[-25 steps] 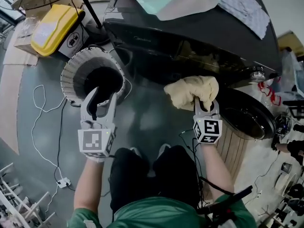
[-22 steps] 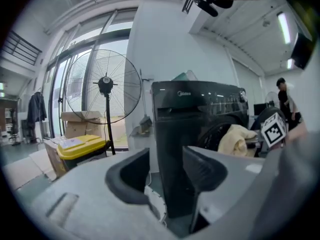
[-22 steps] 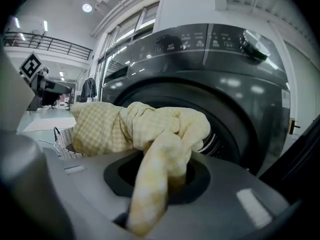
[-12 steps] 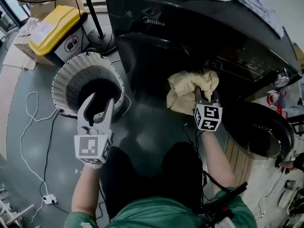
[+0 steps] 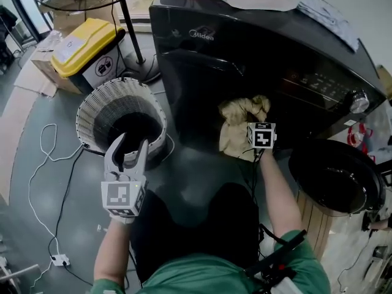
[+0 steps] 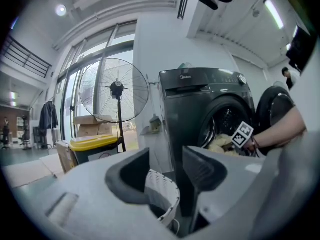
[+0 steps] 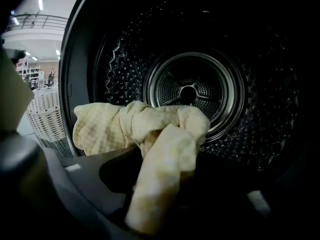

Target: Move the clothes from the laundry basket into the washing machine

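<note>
Pale yellow cloth [image 5: 237, 122] at black washing machine's [image 5: 245, 54] drum mouth, gripped in our right tongs [image 5: 256, 122], jaws just widening; our left tongs [image 5: 130, 143] gape empty at white woven laundry basket's [image 5: 92, 103] near rim.

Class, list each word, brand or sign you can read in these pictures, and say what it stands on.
"Midea": brand on the washing machine, upper front.
Control panel print: too small to read.
Yellow-lidded bin: sign on its side and label on its lid, both unreadable.
</note>
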